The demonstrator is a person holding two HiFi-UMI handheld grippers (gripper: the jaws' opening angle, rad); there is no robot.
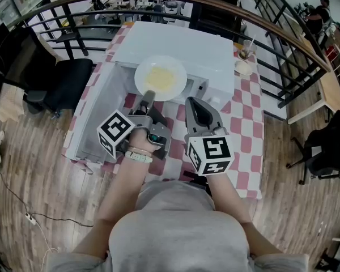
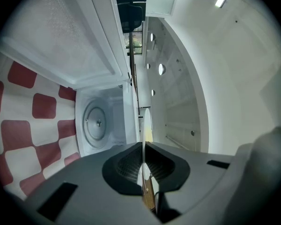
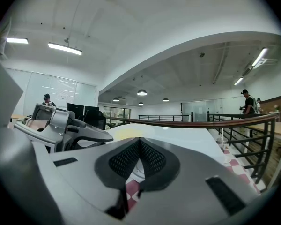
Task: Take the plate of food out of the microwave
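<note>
A white plate (image 1: pixel 160 78) of yellow food hangs in front of the white microwave (image 1: pixel 181 50), above its open cavity. My left gripper (image 1: pixel 149 98) is shut on the plate's near rim. In the left gripper view the plate (image 2: pixel 145 123) shows edge-on, pinched at the left gripper (image 2: pixel 144 146), with the microwave's turntable (image 2: pixel 97 122) and its open door (image 2: pixel 61 36) beyond. My right gripper (image 1: pixel 195 111) hovers just right of the plate, shut and holding nothing. In the right gripper view the right gripper (image 3: pixel 139 142) points level, the plate (image 3: pixel 126 133) just past it.
The microwave stands on a red-and-white checkered table (image 1: pixel 246 123). A cup (image 1: pixel 247 49) and a small dish (image 1: pixel 243 67) sit at the table's back right. A curved railing (image 1: pixel 226 7) runs behind, a black chair (image 1: pixel 65 84) stands at left.
</note>
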